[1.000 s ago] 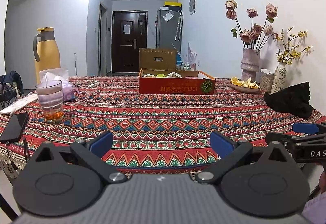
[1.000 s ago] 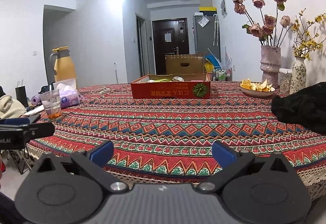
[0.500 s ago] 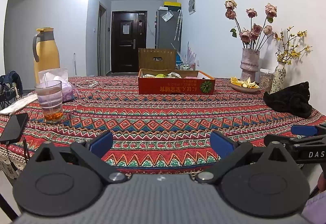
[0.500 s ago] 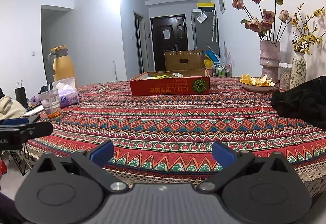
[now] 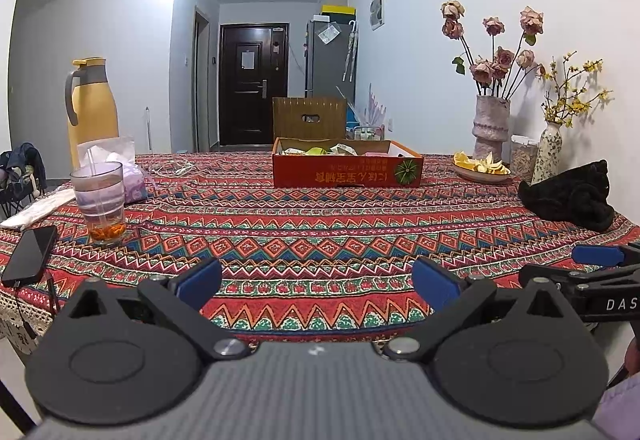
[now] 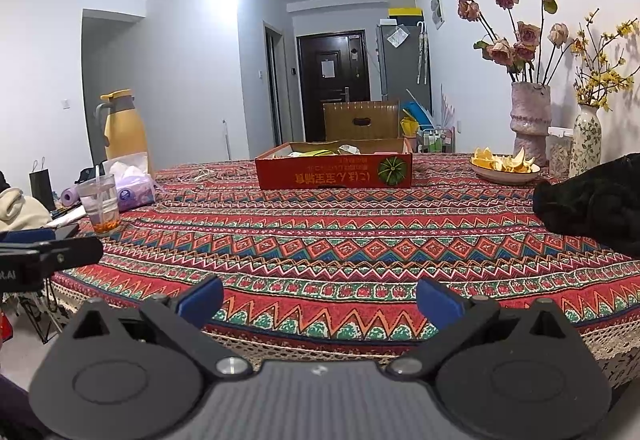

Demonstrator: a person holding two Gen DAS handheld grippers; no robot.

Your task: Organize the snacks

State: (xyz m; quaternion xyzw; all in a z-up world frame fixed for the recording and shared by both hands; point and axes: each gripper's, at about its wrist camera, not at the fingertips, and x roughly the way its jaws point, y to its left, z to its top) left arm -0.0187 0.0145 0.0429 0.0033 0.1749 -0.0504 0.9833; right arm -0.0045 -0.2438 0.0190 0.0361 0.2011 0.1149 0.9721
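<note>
A shallow red cardboard box (image 5: 347, 171) (image 6: 335, 170) holding several snack packets stands at the far middle of the patterned tablecloth (image 5: 320, 232) (image 6: 360, 240). My left gripper (image 5: 317, 282) hovers open at the table's near edge, nothing between its blue pads. My right gripper (image 6: 319, 300) is also open and empty, just off the near edge. Each gripper shows at the side of the other's view. Both are far from the box.
At the left are a glass with a straw (image 5: 99, 195), a black phone (image 5: 30, 254), a tissue pack (image 6: 134, 185) and a yellow jug (image 5: 92, 109). A plate of orange peels (image 6: 505, 167), two flower vases (image 5: 491, 127) and a black cloth (image 5: 572, 195) are at right.
The right wrist view has drifted slightly lower and nearer the table edge. The left gripper has barely moved. Both stay open.
</note>
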